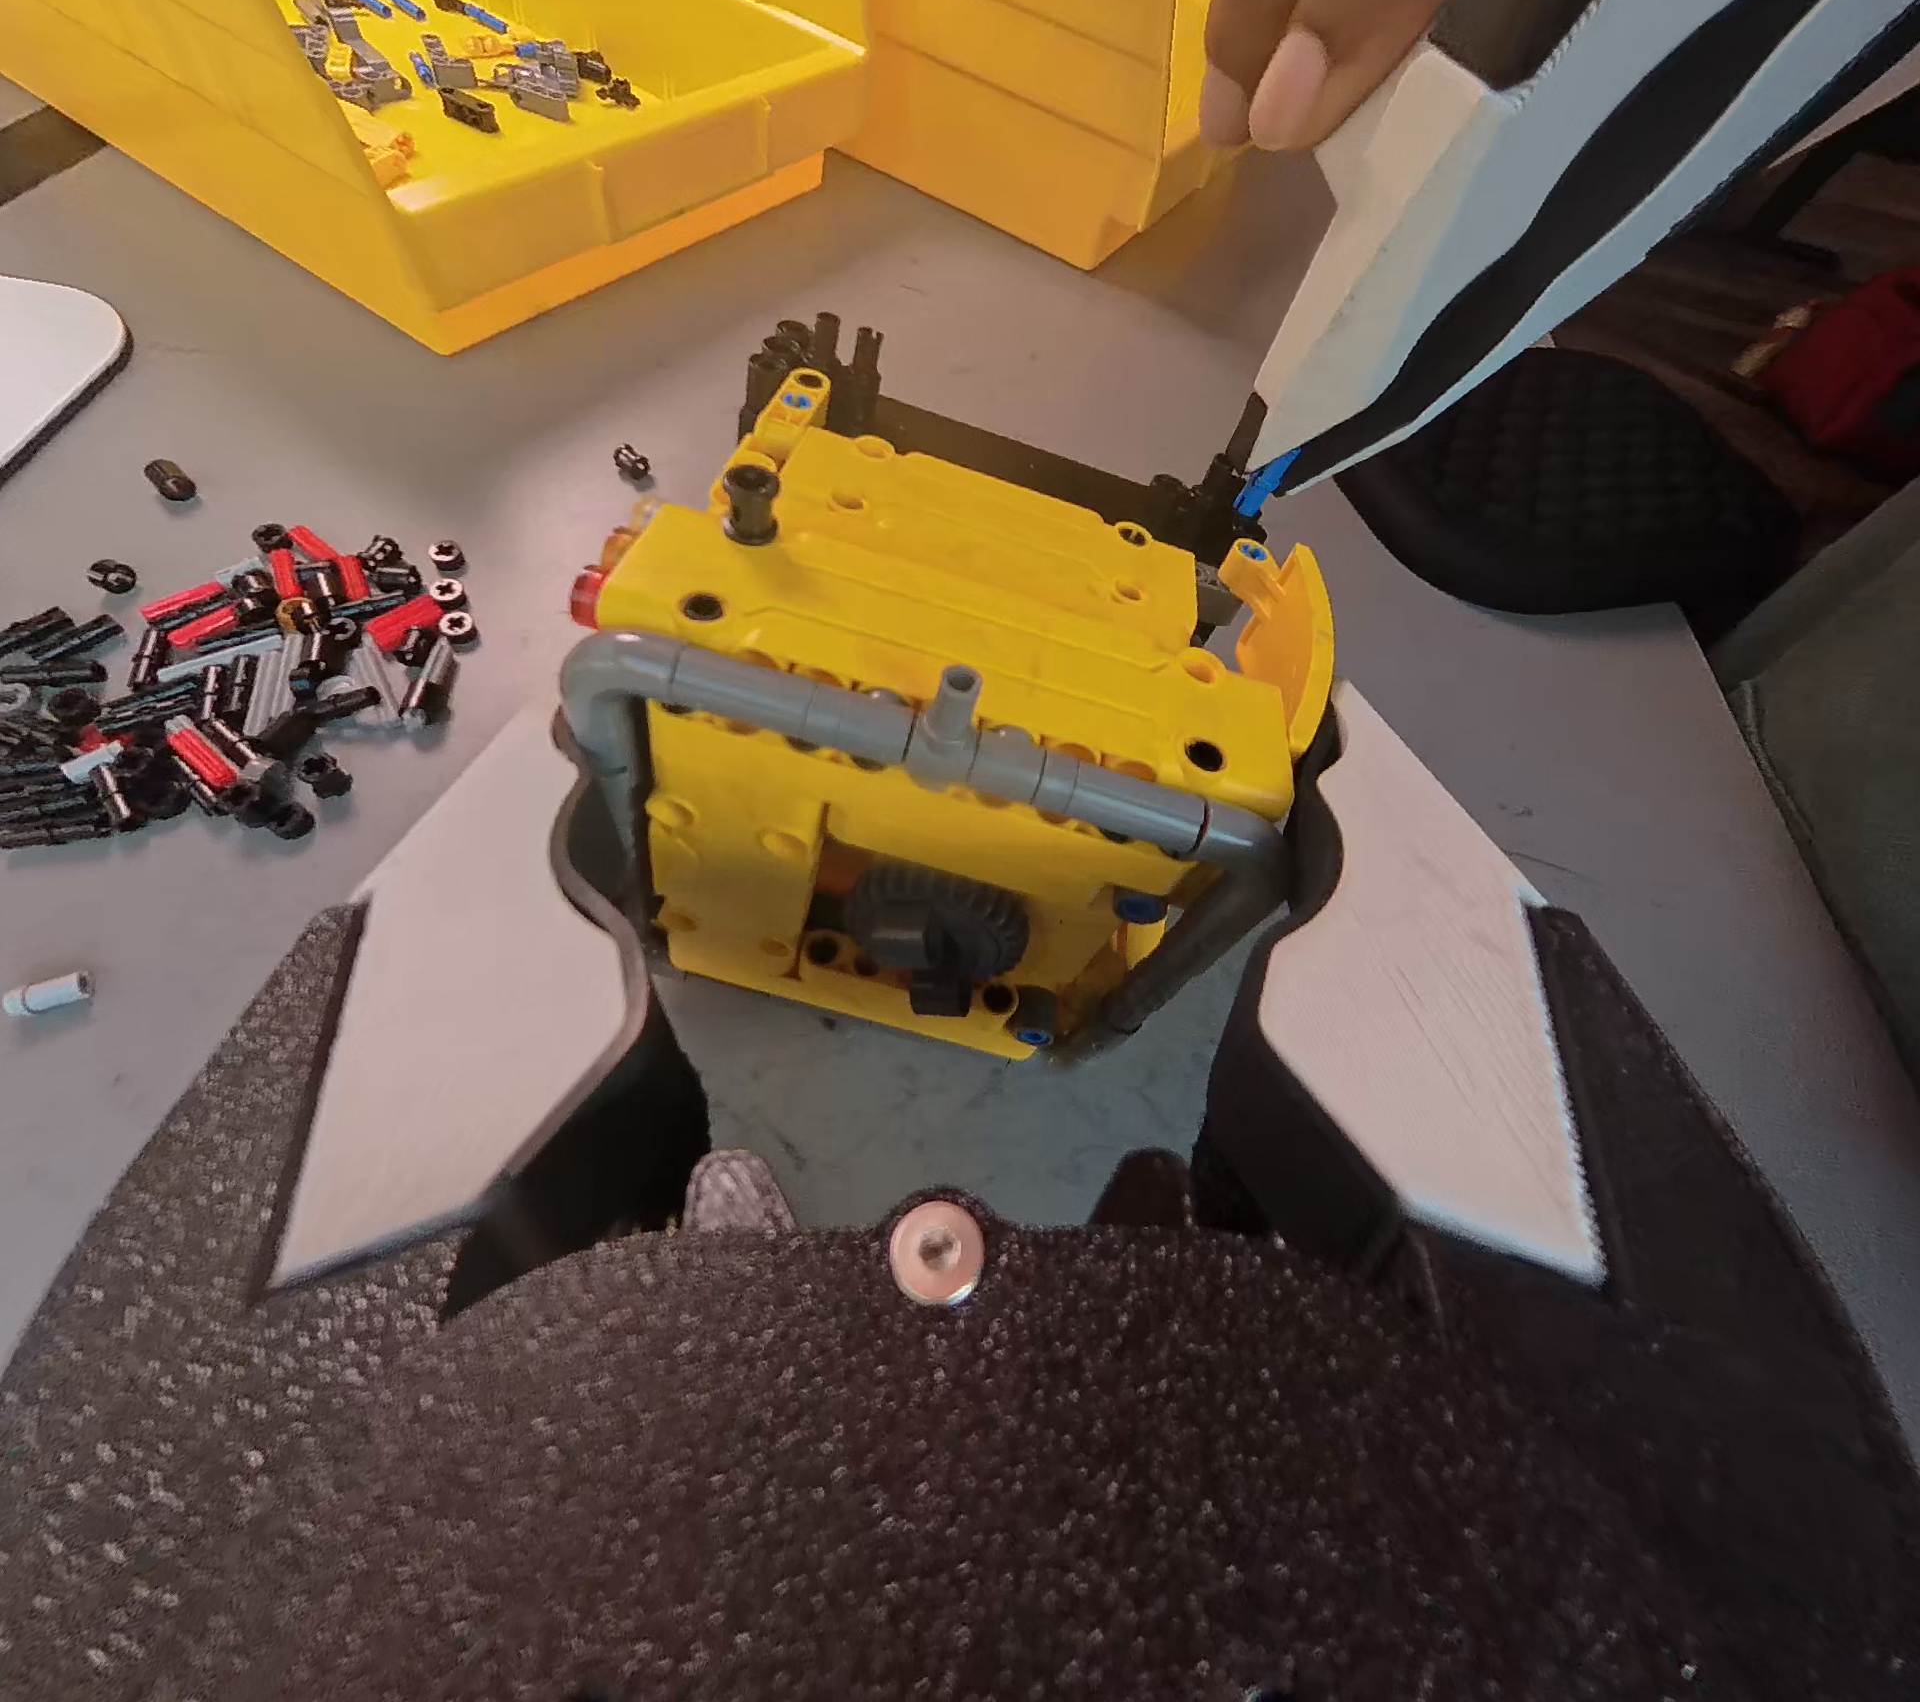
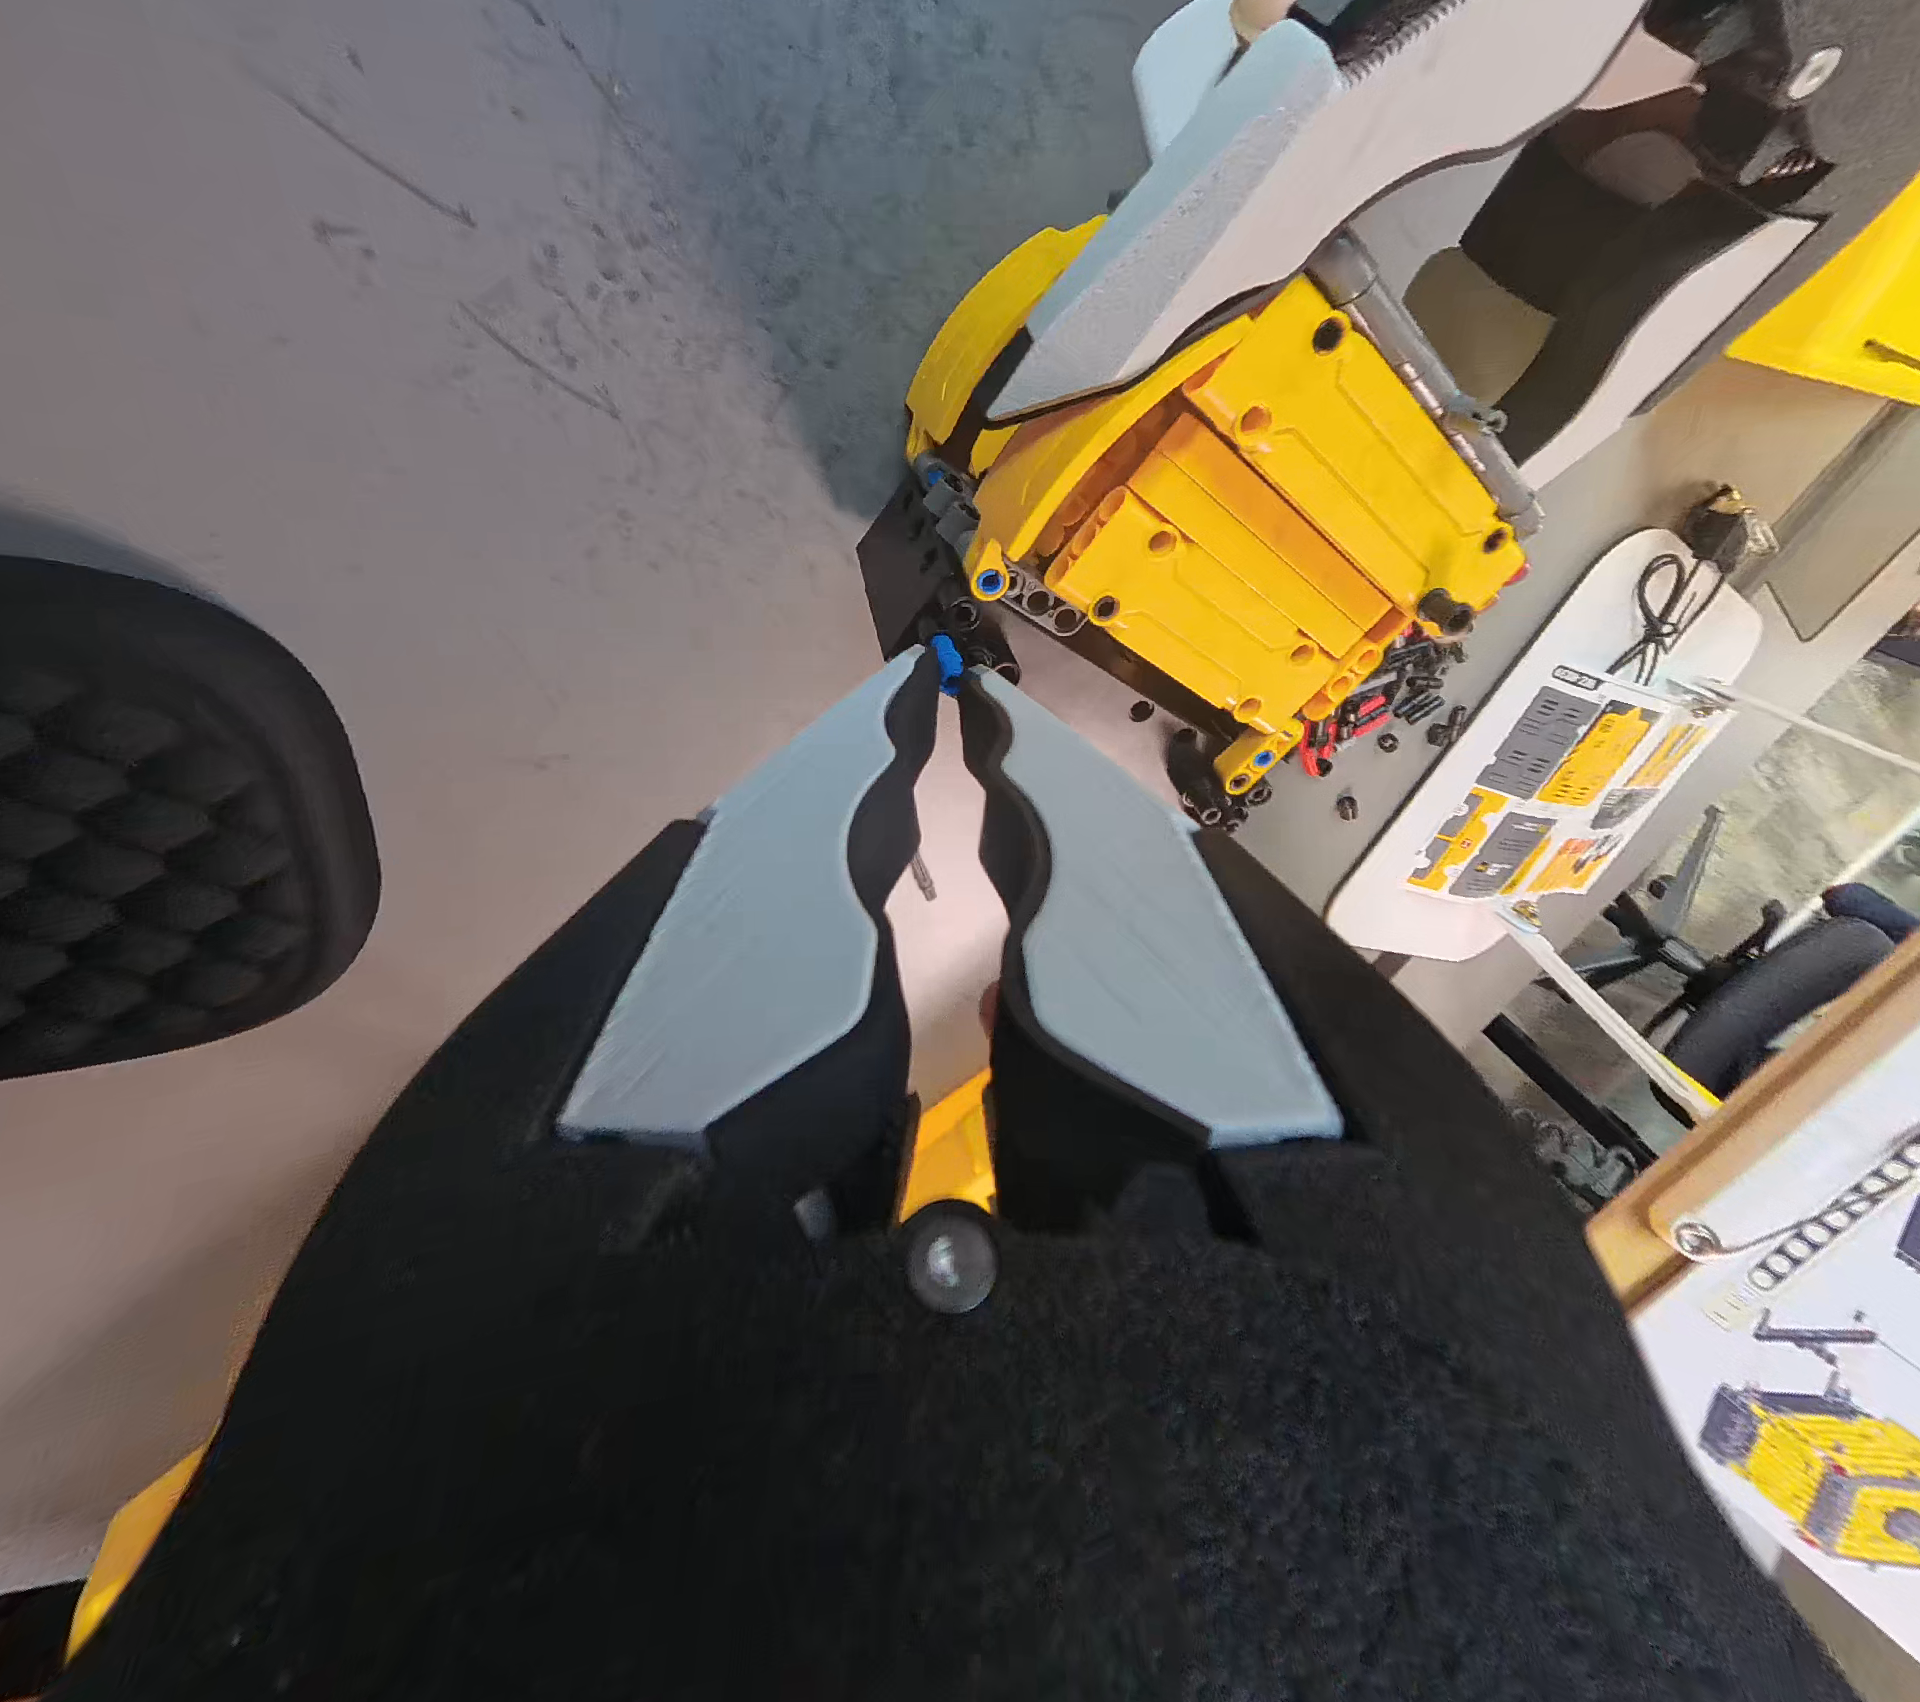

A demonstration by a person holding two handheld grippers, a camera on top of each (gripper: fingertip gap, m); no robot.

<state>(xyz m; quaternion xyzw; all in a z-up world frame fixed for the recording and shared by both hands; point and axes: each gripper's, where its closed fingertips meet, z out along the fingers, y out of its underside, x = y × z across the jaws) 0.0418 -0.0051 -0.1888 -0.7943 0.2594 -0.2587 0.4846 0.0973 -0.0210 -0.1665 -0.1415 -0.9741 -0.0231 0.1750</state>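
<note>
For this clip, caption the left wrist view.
Left gripper clamps yellow brick model; right gripper pinches blue pin.

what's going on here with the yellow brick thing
A person works two handheld grippers over a grey table. The left gripper is clamped around a yellow brick-built model standing on the table. The right gripper pinches a small blue pin right at the black frame on the model's far side. Loose black and red pins lie beside it, and yellow bins stand behind.
</note>
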